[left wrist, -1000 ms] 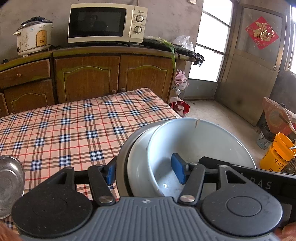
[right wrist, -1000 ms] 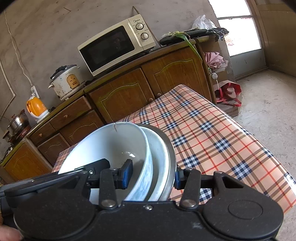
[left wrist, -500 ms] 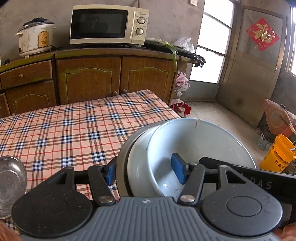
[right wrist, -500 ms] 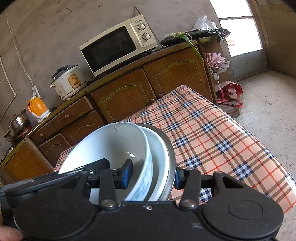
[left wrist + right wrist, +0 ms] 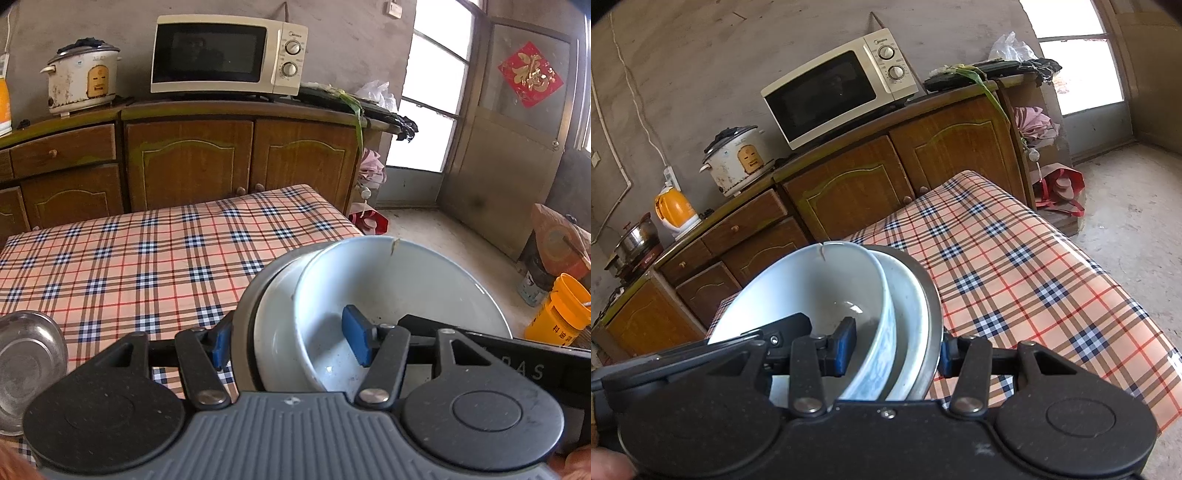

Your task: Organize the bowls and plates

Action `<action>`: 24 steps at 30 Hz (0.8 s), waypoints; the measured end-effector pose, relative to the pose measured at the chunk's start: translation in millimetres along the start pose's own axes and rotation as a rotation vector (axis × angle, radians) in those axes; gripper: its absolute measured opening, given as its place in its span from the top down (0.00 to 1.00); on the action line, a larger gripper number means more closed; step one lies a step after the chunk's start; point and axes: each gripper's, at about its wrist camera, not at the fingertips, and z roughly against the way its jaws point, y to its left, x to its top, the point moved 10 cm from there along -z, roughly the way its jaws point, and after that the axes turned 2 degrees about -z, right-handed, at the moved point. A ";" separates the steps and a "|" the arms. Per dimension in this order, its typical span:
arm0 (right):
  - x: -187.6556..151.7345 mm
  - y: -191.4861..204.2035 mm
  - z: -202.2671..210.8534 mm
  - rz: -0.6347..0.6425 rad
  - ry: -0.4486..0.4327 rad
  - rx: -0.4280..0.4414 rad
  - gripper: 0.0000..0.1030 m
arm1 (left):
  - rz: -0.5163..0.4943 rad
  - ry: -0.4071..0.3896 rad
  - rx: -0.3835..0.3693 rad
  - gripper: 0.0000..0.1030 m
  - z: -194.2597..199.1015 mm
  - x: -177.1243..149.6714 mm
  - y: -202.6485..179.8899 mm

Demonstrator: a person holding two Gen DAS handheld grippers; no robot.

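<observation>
Between both tools' blue pads, a nested stack [image 5: 280, 332] of steel dish, white plate and chipped white bowl [image 5: 812, 288] hangs above the plaid table [image 5: 147, 258]. The left gripper [image 5: 291, 339] and right gripper [image 5: 892, 349] each clamp it half-closed; uneven squeeze could slide the bowl free.

The red paper square [image 5: 530, 74] on the door bears a gold character — 福. The black claw body [image 5: 532, 369] shows pale letters — "RAS".

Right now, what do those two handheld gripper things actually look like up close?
The left gripper has a ribbed grey body, black round-ended linkage arms with silver rivets, and blue pads on its fingers. The right gripper is built alike but with a speckled black body and blue pads. No cables or sleeves are visible.
</observation>
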 end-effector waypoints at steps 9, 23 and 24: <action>-3.6 9.9 -3.4 0.012 0.009 0.019 0.47 | 0.015 -0.004 0.020 0.42 5.0 -0.6 8.9; -10.3 19.7 -9.6 0.025 0.028 0.038 0.47 | 0.031 -0.001 0.043 0.41 9.5 -4.9 18.6; -10.7 20.3 -10.0 0.026 0.029 0.039 0.47 | 0.032 -0.001 0.044 0.42 9.4 -5.0 18.8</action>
